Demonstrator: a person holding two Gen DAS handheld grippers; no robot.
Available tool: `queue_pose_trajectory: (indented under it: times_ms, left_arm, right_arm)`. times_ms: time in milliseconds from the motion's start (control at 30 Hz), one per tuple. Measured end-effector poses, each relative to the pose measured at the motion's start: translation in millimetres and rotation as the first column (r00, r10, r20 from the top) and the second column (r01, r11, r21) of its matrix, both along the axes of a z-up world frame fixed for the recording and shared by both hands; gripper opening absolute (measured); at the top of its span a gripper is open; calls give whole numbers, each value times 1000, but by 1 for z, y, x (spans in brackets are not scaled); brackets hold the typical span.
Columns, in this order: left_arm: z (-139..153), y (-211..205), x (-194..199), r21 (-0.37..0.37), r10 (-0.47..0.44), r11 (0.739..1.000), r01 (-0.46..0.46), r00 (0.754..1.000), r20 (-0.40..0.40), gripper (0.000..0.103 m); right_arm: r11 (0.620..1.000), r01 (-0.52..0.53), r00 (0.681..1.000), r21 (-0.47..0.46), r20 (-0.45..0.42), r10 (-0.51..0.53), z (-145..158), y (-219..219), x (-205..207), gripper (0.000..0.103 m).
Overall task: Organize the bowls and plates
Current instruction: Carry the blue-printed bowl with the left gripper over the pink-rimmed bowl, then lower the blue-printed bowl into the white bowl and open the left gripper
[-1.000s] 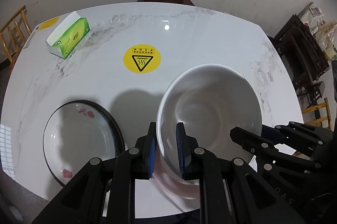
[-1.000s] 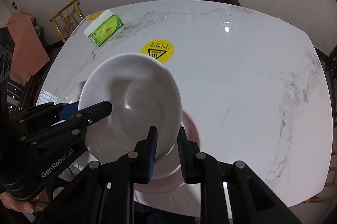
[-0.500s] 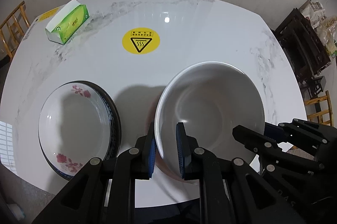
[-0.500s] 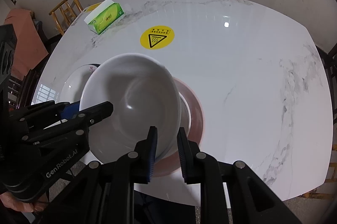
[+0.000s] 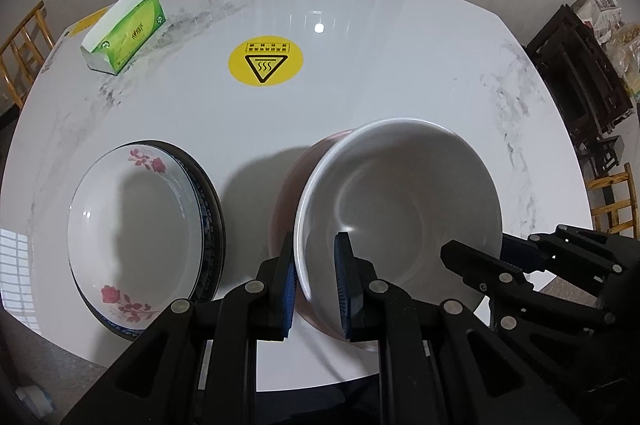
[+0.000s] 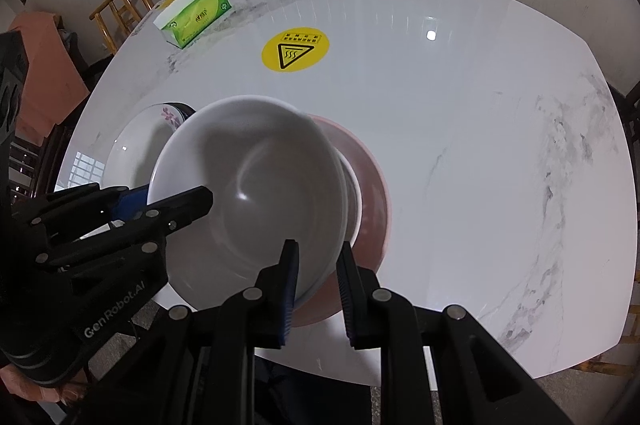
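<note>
Here, a white bowl (image 5: 400, 209) is held above a pink plate (image 6: 370, 185) on the table (image 5: 360, 85), its rim pinched on opposite sides by the jaws of the left gripper (image 5: 316, 285) and right gripper (image 6: 316, 289); a flowered plate (image 5: 132, 229) is seen just beside it.

L gripper (image 5: 315, 279) & R gripper (image 6: 317, 283): jaws clamped, pointing steeply down.

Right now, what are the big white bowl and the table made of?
The big white bowl looks like glazed ceramic: smooth, shiny, with a bright glint inside. It could also be hard plastic; looks alone can't settle it. The table looks like polished marble or marble-look stone: glossy white with grey veins and a mirrored light spot.
</note>
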State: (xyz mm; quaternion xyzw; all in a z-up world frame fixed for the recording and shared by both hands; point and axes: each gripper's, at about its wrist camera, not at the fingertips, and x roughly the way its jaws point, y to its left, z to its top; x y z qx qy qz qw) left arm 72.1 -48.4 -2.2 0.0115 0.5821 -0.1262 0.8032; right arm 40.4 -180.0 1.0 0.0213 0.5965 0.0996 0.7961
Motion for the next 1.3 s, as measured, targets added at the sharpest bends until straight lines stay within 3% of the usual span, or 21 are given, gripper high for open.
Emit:
queue_pose_trajectory:
  times_ms: [1300]
  left_arm:
    - [-17,-5,8,14,-7,1000,7,999,-33,16]
  right_arm:
    - [1000,16,999,-6,-35,-16,-17,2,5,22]
